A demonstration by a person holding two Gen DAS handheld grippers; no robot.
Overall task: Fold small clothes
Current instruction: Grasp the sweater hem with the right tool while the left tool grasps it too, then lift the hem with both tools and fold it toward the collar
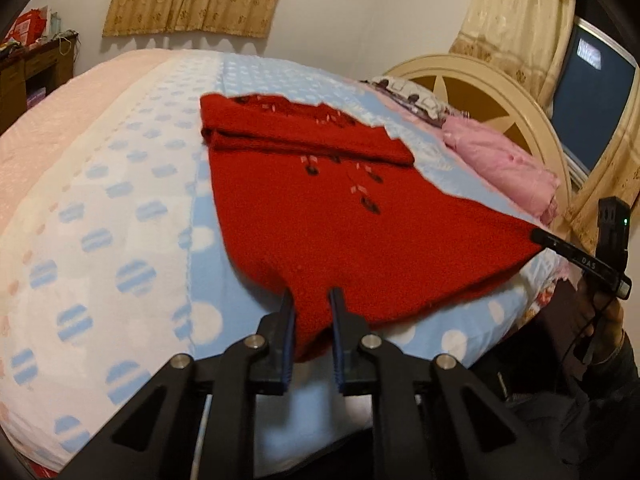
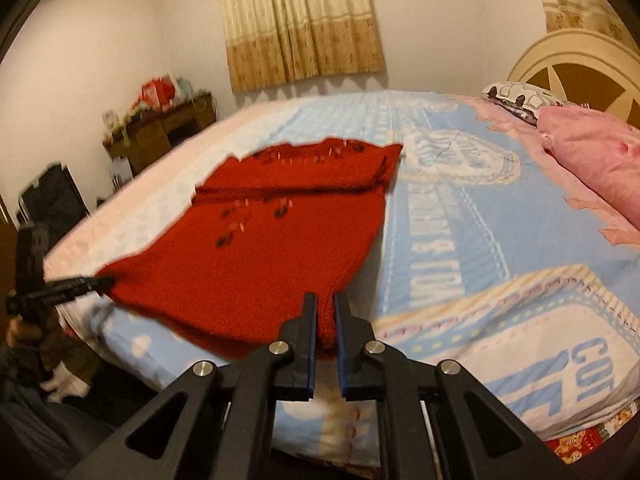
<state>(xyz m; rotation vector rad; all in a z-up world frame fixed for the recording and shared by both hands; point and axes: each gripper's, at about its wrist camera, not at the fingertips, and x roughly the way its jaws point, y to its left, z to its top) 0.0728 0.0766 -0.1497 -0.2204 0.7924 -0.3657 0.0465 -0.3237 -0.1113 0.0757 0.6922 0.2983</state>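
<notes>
A red knitted sweater [image 1: 320,216] with small dark and pink embroidery lies on the bed [image 1: 120,208], its far part folded over into a band. My left gripper [image 1: 312,294] is shut on the near left corner of its hem. My right gripper [image 2: 326,298] is shut on the near right corner of the hem of the sweater [image 2: 260,248]. Both corners are lifted slightly off the bed [image 2: 480,240]. The right gripper also shows at the right of the left wrist view [image 1: 536,236], and the left gripper at the left of the right wrist view [image 2: 106,280].
The bedspread is light blue, white and pink. A pink pillow [image 1: 504,168] and a patterned pillow [image 1: 408,94] lie by the round headboard [image 1: 500,92]. A dark wooden cabinet [image 2: 160,136] stands by the far wall. Curtains [image 2: 300,20] hang behind.
</notes>
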